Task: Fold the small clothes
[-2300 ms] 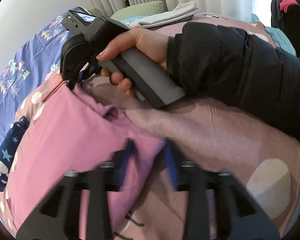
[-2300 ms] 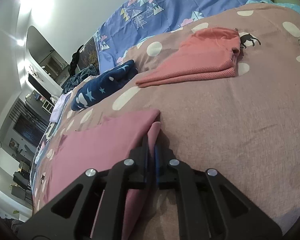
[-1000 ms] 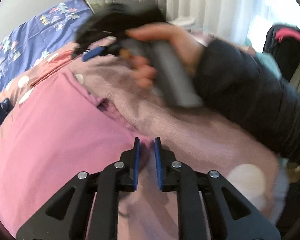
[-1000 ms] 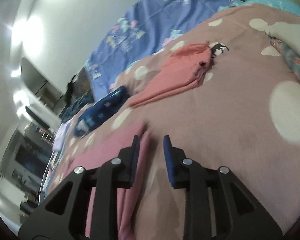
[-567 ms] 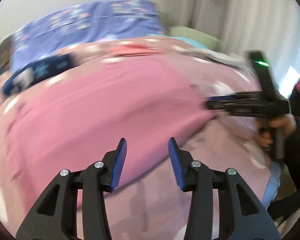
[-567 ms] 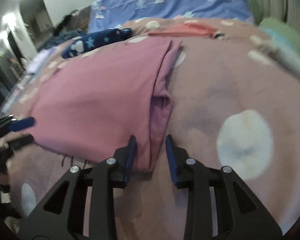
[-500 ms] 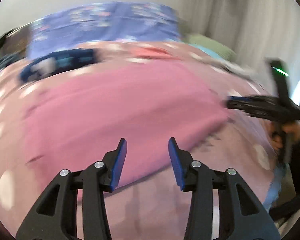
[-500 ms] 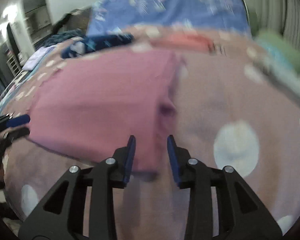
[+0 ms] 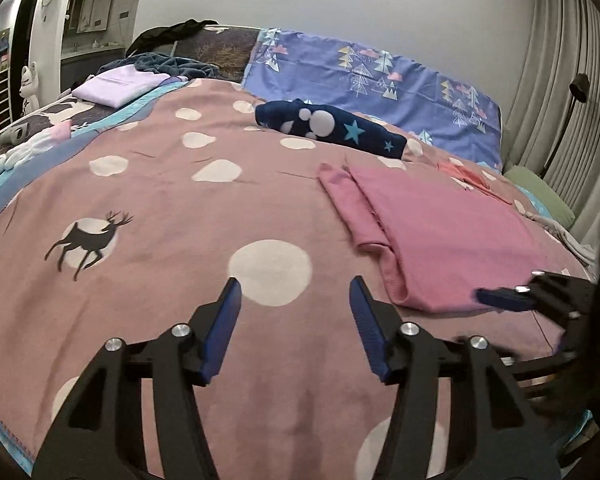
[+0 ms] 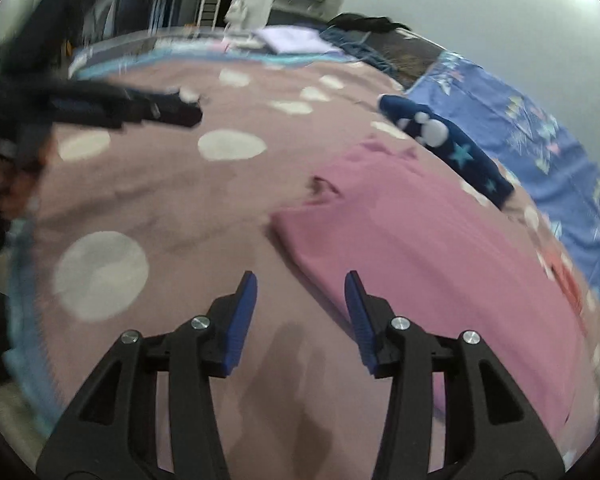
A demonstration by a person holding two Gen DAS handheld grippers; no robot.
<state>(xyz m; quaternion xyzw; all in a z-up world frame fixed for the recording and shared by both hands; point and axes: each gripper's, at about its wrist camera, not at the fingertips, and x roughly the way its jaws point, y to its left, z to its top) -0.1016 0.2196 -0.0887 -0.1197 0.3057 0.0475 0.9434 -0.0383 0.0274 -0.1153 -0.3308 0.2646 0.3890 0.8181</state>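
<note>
Opening, my left gripper (image 9: 292,322) holds nothing; only the dotted blanket (image 9: 148,208) lies between its fingers. My right gripper (image 10: 300,316) is opening too, empty, just beside the pink garment (image 10: 428,240). This garment lies flat on the blanket, near the folded navy star cloth (image 9: 332,128). No readable writing or label shows.

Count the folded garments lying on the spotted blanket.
3: pink one nearest, navy starred one behind it, coral one partly hidden beyond. Others may lie out of view.
</note>
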